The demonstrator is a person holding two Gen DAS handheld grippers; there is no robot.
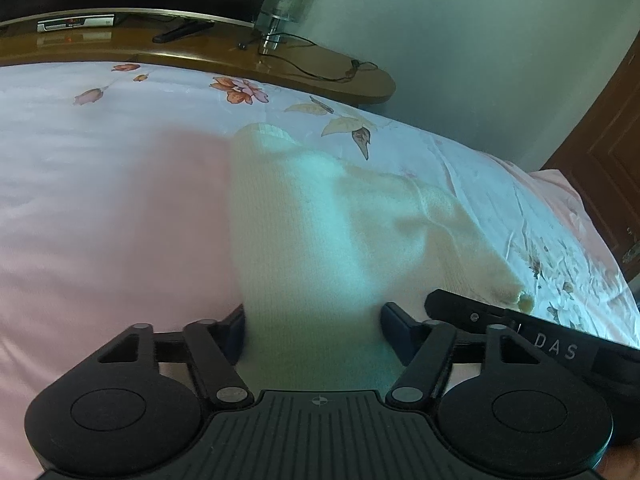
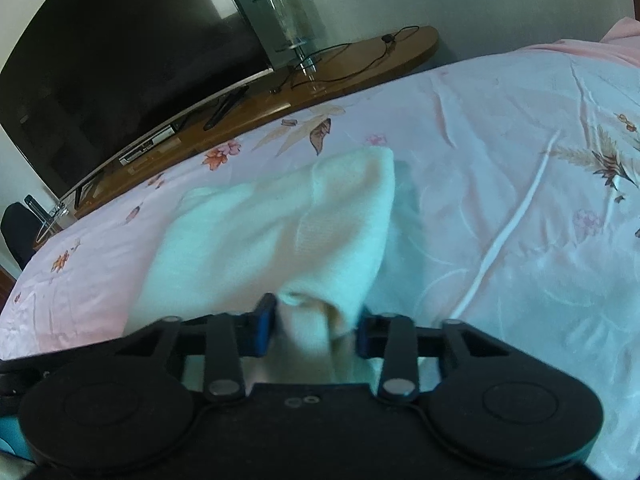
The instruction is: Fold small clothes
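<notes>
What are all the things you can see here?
Knit garment: one, cream, on the bed, between both grippers' fingers.
Bedsheet: one, pink with flowers, covering the bed.
TV: one, black, on the shelf.
Shelf: one, brown wood, beyond the bed.
Glass lamp: one, clear, on the shelf.
Set-top box: one, silver, under the TV.
Door: one, brown, right.
Left gripper: black.
Right gripper: black.
</notes>
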